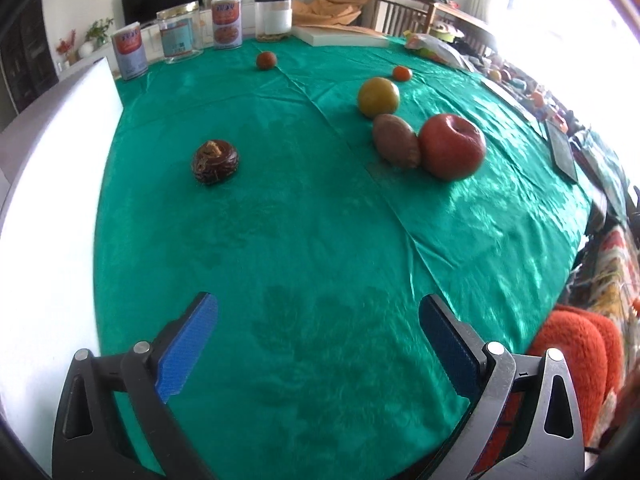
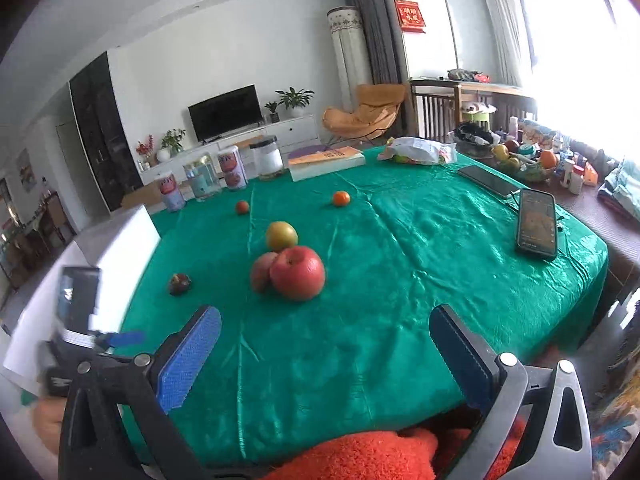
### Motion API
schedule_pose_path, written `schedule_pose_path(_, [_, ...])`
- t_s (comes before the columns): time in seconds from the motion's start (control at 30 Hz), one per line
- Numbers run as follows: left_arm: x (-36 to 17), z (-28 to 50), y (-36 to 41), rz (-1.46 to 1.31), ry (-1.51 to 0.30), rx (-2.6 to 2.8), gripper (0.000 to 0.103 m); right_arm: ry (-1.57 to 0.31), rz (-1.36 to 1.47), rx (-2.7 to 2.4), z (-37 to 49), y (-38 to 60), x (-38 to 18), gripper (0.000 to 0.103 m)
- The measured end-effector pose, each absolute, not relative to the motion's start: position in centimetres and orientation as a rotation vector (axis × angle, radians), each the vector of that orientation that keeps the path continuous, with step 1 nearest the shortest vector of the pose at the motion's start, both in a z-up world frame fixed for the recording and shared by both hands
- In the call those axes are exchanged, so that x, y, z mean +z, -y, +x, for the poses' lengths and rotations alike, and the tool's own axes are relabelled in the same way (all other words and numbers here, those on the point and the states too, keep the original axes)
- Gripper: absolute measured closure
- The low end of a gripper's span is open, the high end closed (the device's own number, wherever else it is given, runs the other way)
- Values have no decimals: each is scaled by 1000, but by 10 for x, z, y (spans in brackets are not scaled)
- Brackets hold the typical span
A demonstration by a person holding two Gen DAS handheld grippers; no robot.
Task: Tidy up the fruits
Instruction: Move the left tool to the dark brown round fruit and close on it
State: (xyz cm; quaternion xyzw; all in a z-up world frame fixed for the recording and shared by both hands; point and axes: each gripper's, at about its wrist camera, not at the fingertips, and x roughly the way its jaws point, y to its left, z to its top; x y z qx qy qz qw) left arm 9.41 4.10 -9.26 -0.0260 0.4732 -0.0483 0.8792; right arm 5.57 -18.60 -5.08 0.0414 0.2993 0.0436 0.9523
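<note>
While both hand-held grippers [image 1: 318, 316] [image 2: 325, 328] gape empty, fruit dots the green tablecloth [image 2: 400, 260].

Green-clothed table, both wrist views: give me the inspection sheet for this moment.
Surface: shiny, creased green tablecloth over the table.
Job's things: big red apple touching a brownish oval fruit; yellow-green round fruit just behind them; dark brown wrinkled fruit alone to the left; small orange citrus and small reddish round fruit farther back.
Clutter: labelled tins and clear jars, thick white-edged book, printed plastic bag, two dark phones, white foam block.
Grippers: left gripper and right gripper open, empty, blue-padded fingers above the near table edge.
Cables: nothing seen.
Surroundings: living room with black television and orange lounge chair.
</note>
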Motion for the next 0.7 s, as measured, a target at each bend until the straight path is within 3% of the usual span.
schedule_pose_path(0.23, [-99, 65, -52, -114, -905, -91, 2, -608, 77, 105, 47, 179, -69, 0])
schedule_pose_path(0.7, [-117, 187, -102, -259, -953, 192, 2, -670, 128, 126, 57, 193, -79, 0])
